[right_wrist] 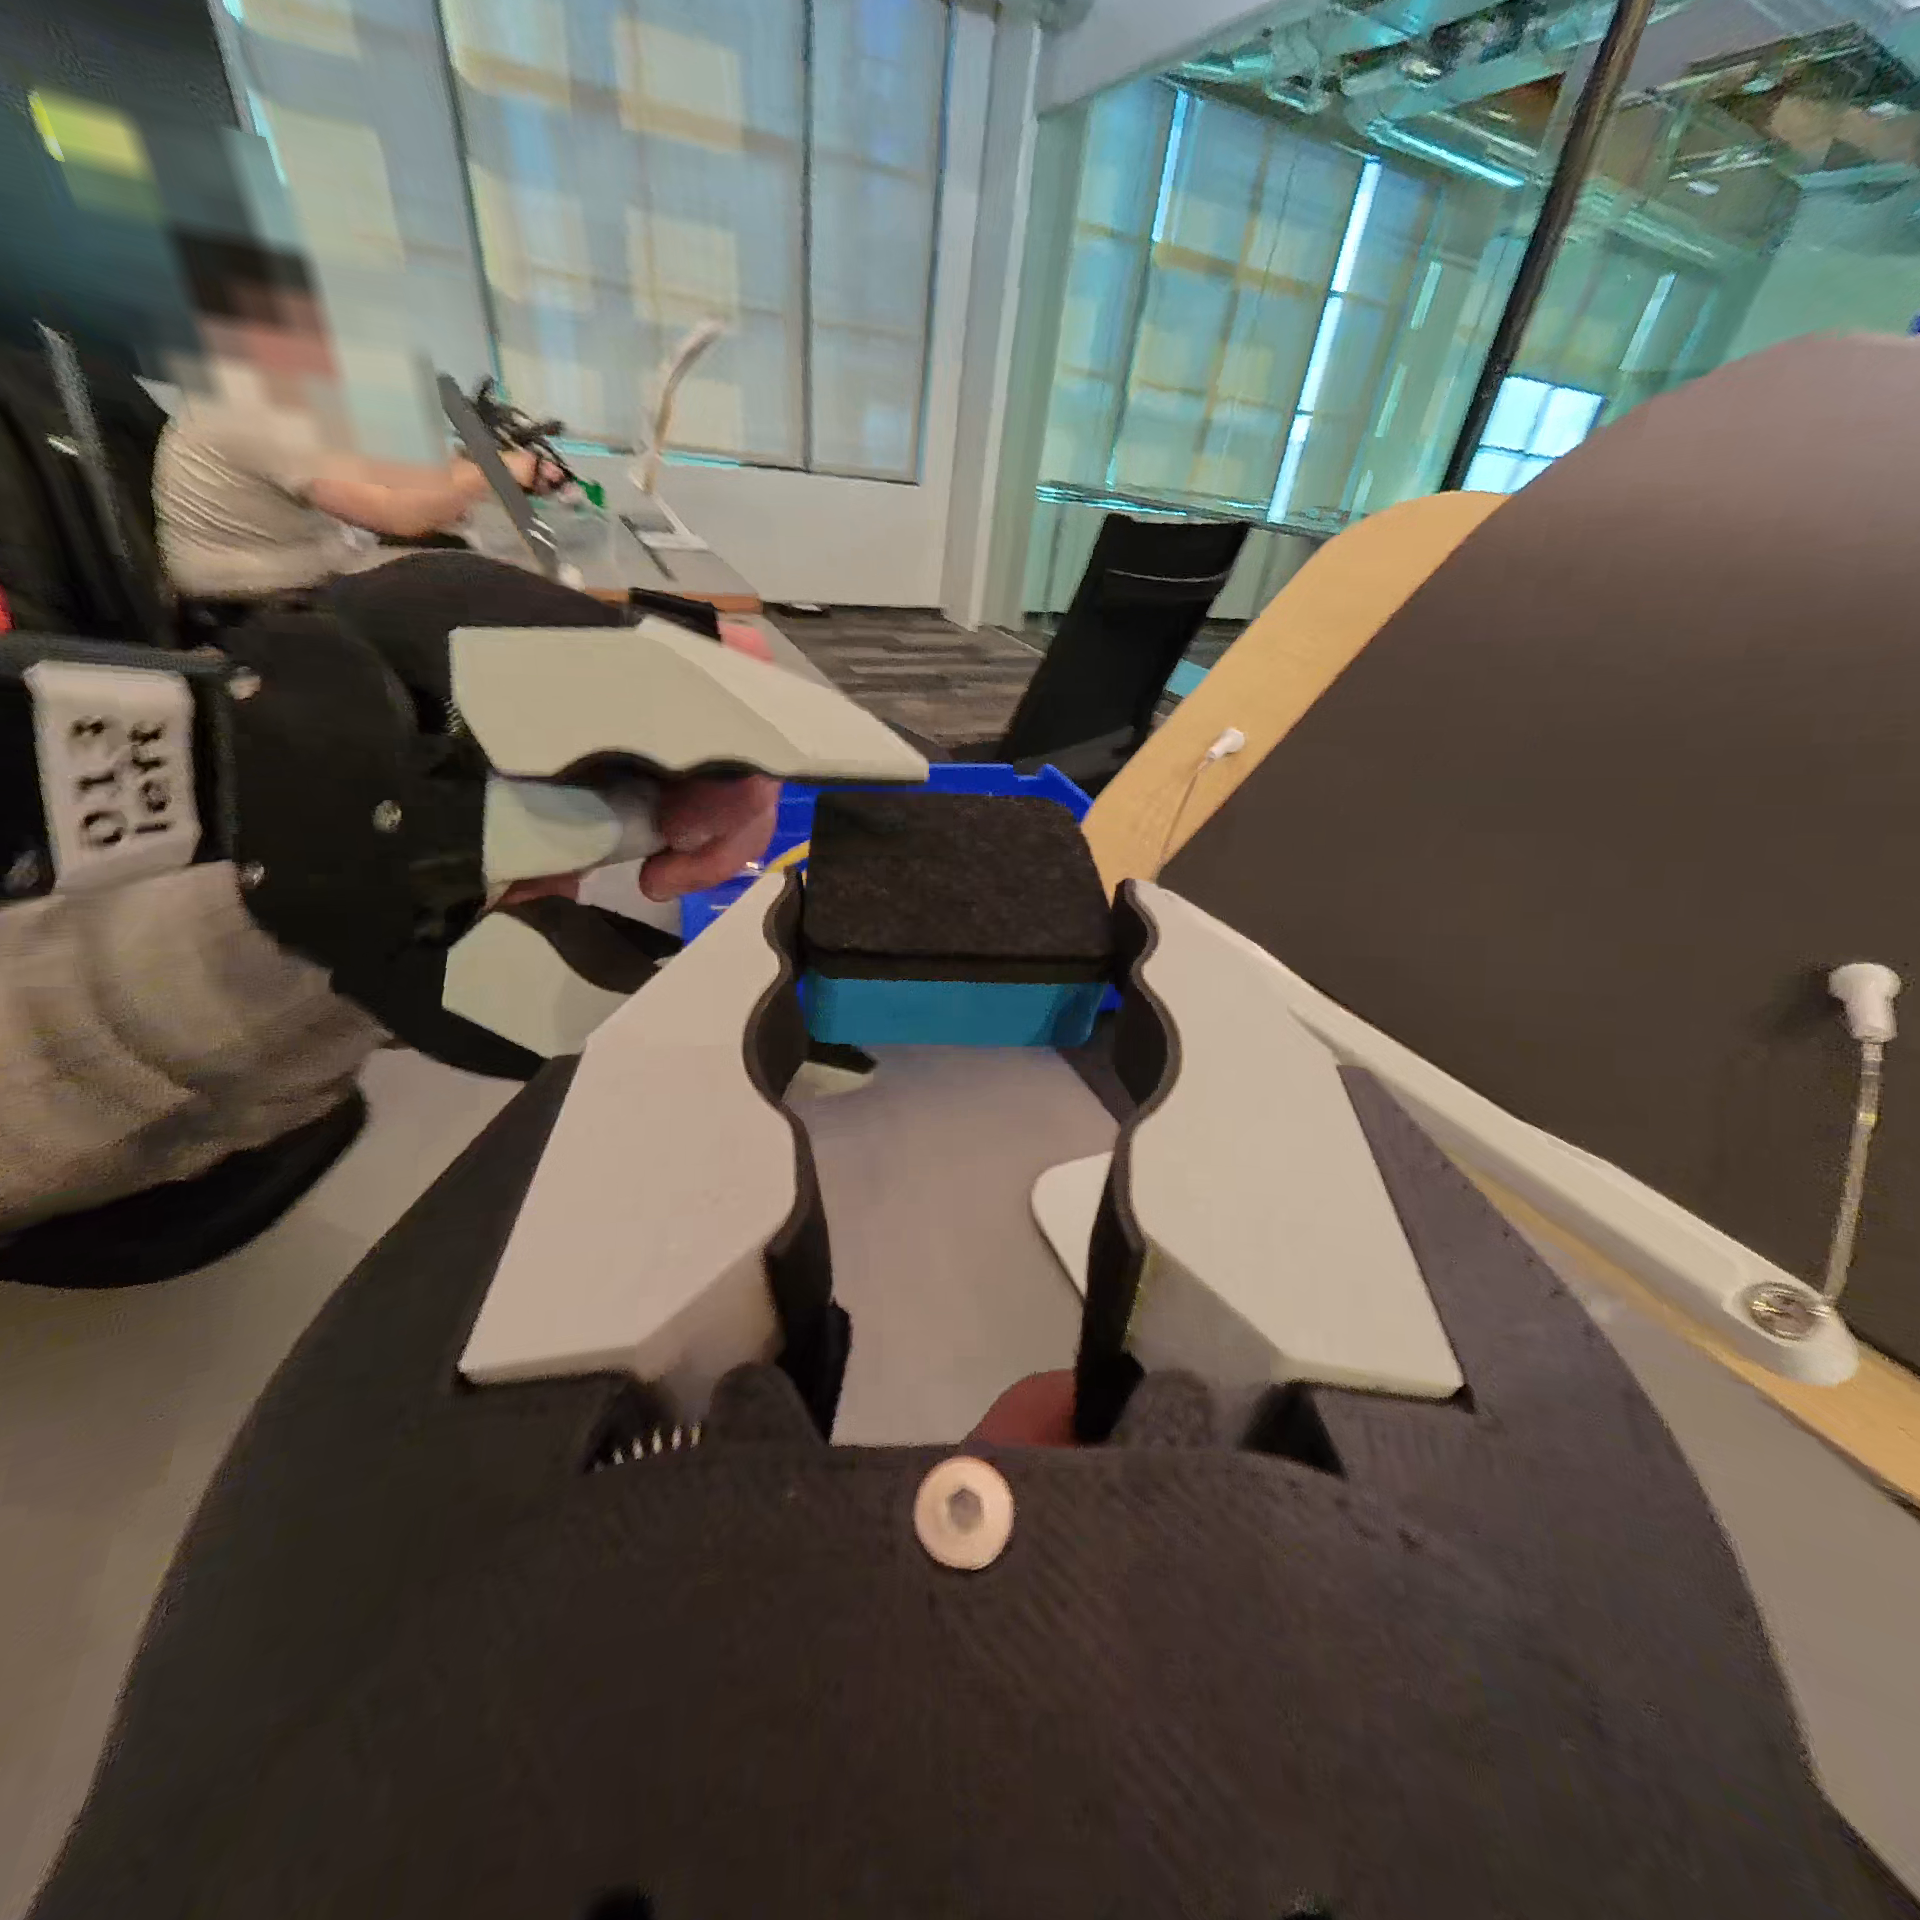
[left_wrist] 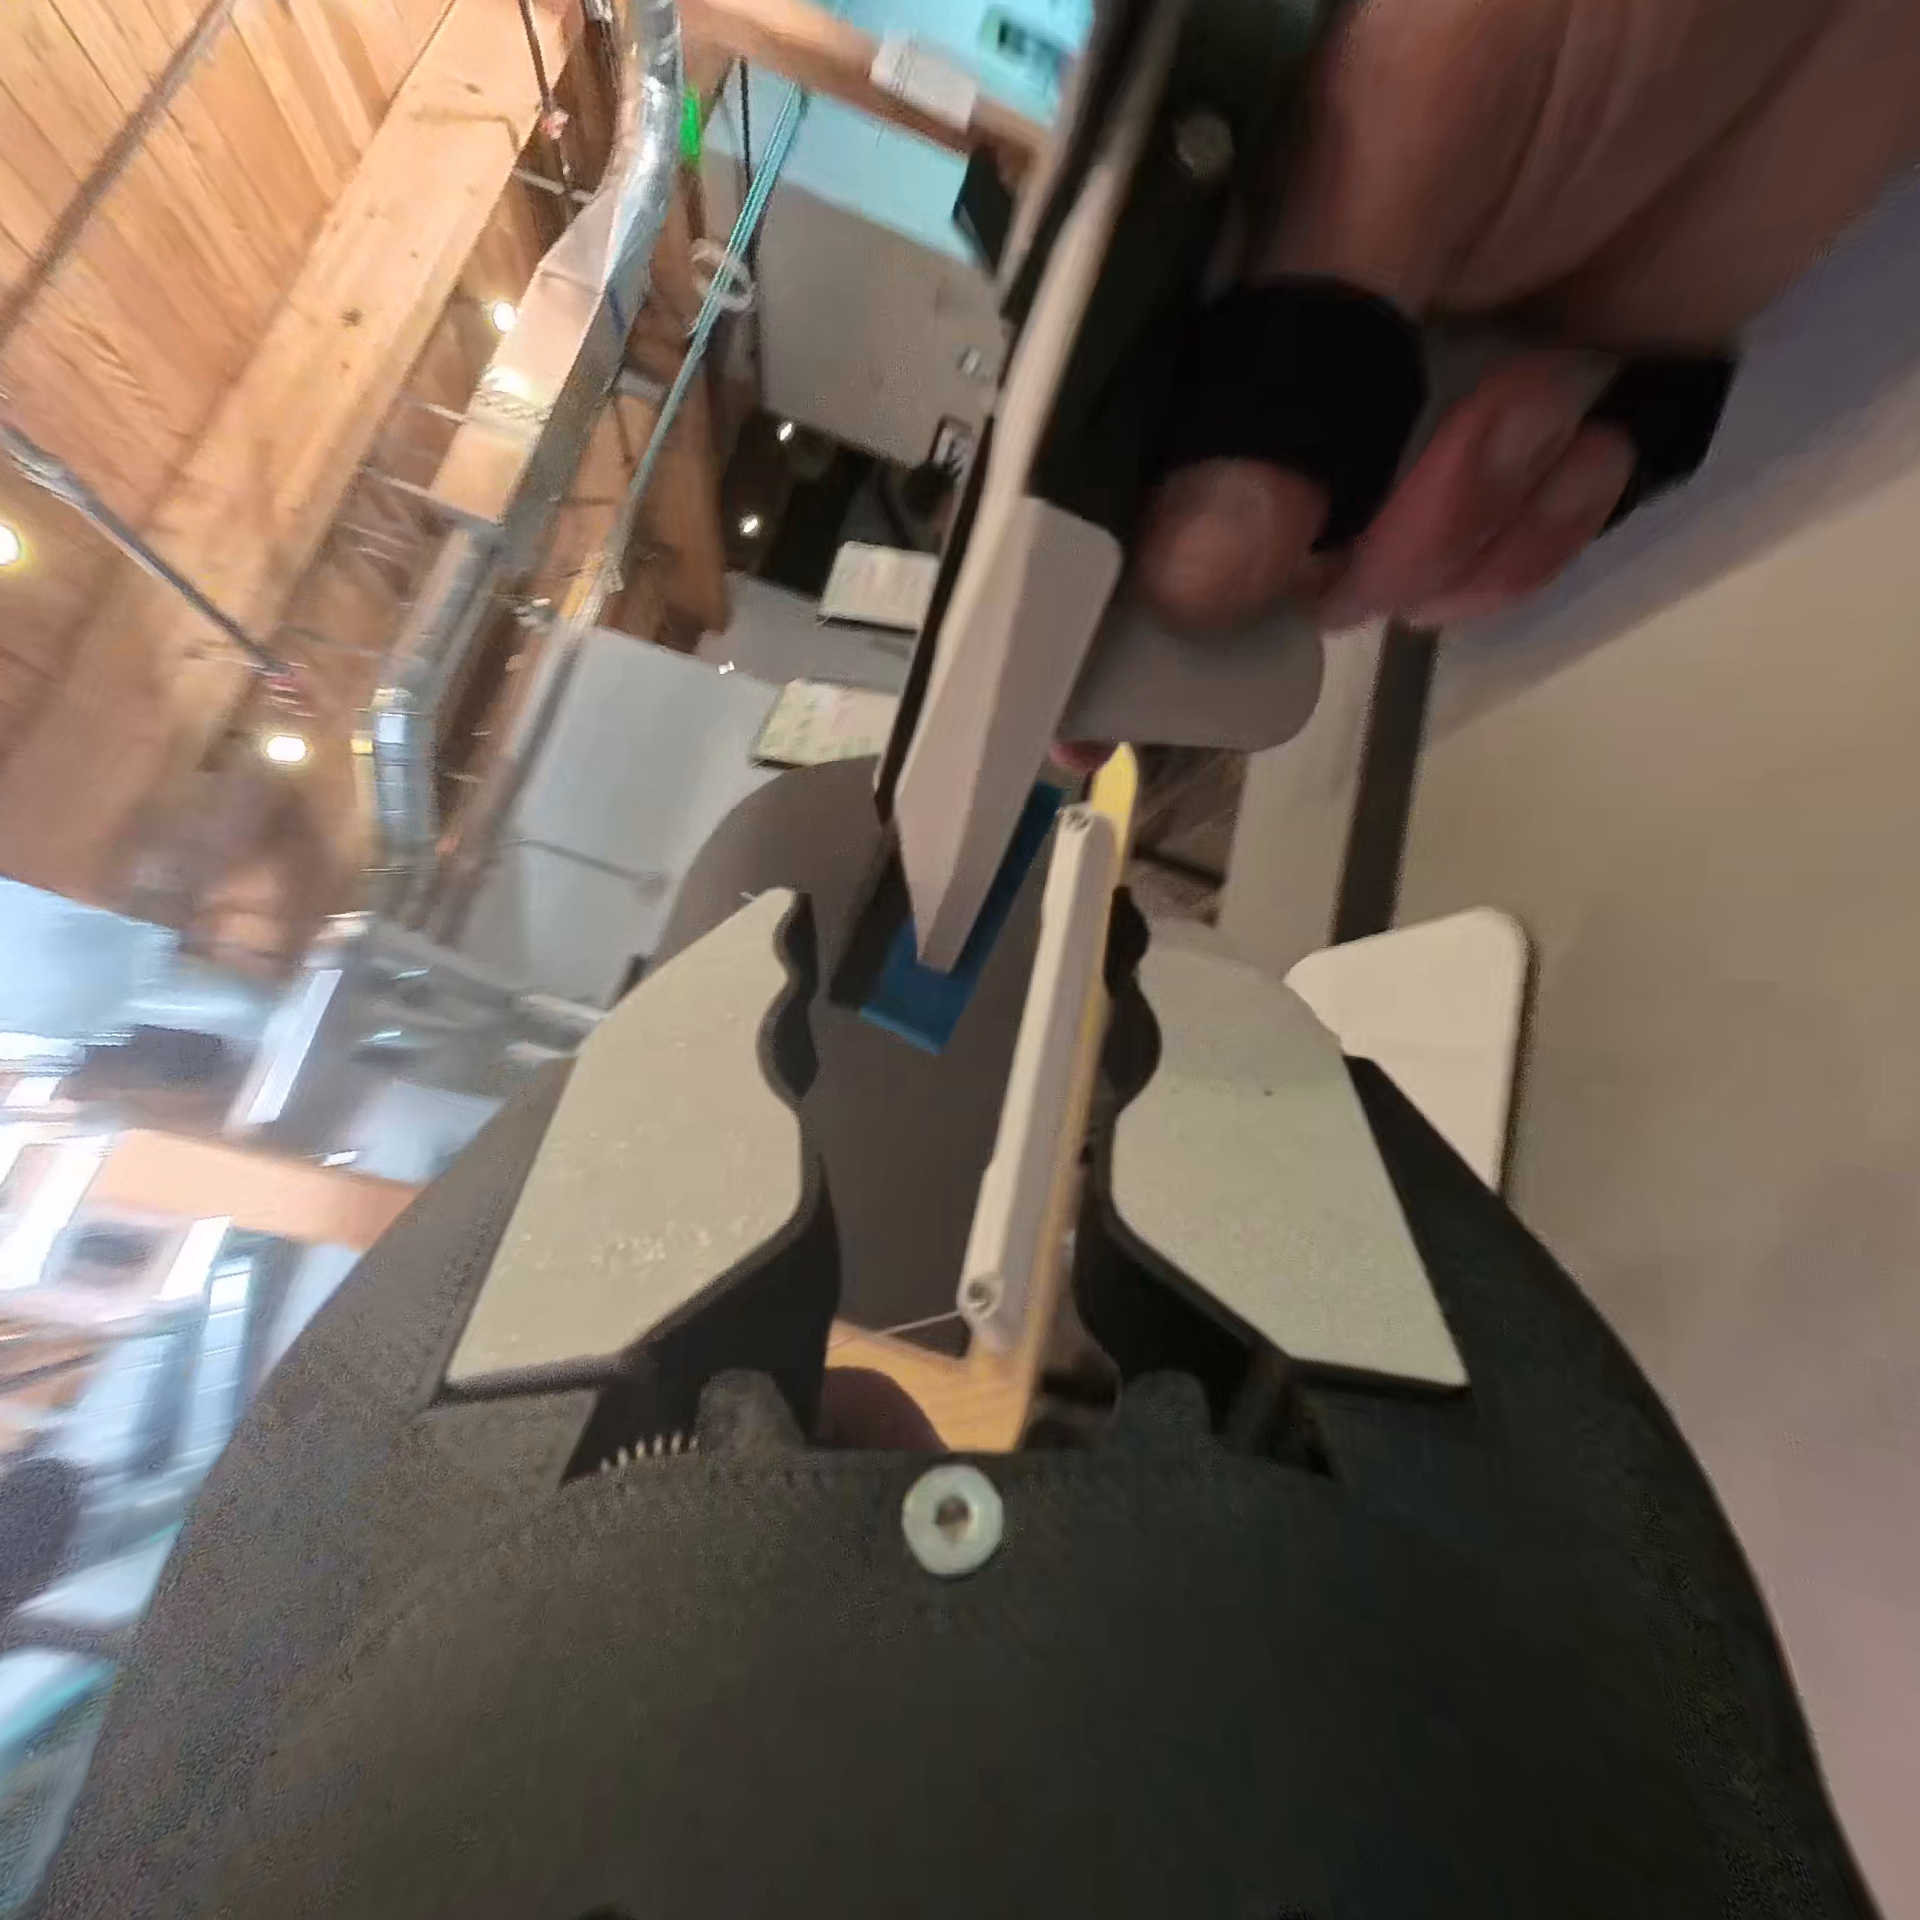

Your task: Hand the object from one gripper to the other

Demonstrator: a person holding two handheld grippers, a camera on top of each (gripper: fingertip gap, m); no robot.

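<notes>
The object is a blue block with a black felt top [right_wrist: 951, 1013]. My right gripper [right_wrist: 956, 904] is shut on it, with a fingertip on each side. In the left wrist view the right gripper [left_wrist: 940, 935] comes in from above, held by a hand [left_wrist: 1455, 499], with the block [left_wrist: 925, 1003] at its tip. My left gripper [left_wrist: 956, 925] is open, and the block sits level with its fingertips, nearer the left finger [left_wrist: 665, 1132]. In the right wrist view the left gripper [right_wrist: 748, 862] reaches in from the left, its upper finger [right_wrist: 675, 707] next to the block's top.
A dark grey panel with a wooden edge [right_wrist: 1558, 831] and a white bracket [right_wrist: 1558, 1195] stands close on the right. A blue bin [right_wrist: 997, 779] lies behind the block. A black chair [right_wrist: 1132, 623] stands farther back. A person [right_wrist: 260, 499] sits at a desk on the left.
</notes>
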